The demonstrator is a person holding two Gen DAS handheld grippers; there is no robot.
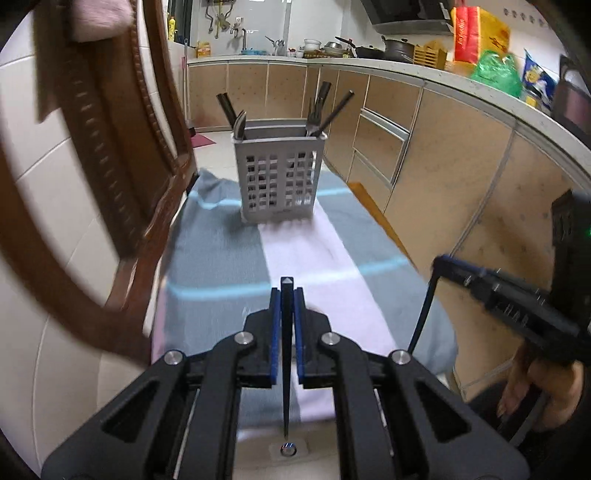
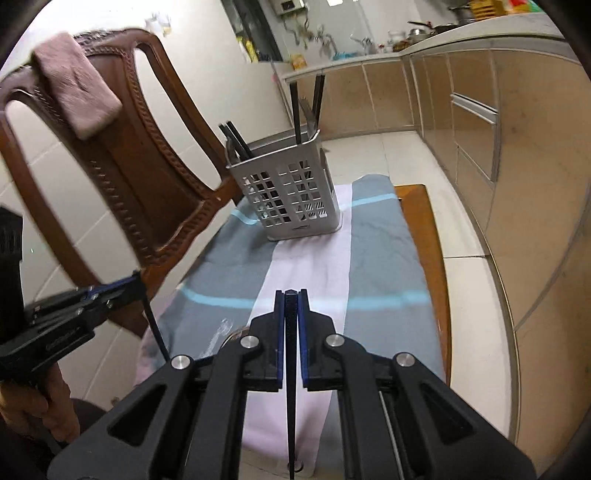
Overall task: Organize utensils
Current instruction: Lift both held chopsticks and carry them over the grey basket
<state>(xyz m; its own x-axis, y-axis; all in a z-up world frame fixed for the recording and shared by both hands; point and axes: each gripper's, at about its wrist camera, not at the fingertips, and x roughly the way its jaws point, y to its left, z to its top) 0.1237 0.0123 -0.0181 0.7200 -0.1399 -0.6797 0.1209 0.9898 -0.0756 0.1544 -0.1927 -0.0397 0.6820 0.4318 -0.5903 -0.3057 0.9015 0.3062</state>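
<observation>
Chopstick (image 1: 286,343) clamped in left gripper (image 1: 287,295), another (image 2: 291,354) in right gripper (image 2: 291,297); caddy (image 1: 280,173) well ahead

Chair (image 1: 110,155) motion-blurred; chopstick (image 2: 291,406) tip cut off.

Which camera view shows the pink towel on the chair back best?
The right wrist view: the pink towel is seen whole, draped over the top of the chair. The left wrist view shows only its blurred lower part, cut by the picture's top edge.

Grey lattice caddy (image 1: 279,177) on grey-lilac, blue-striped cloth (image 1: 218,258).
</observation>
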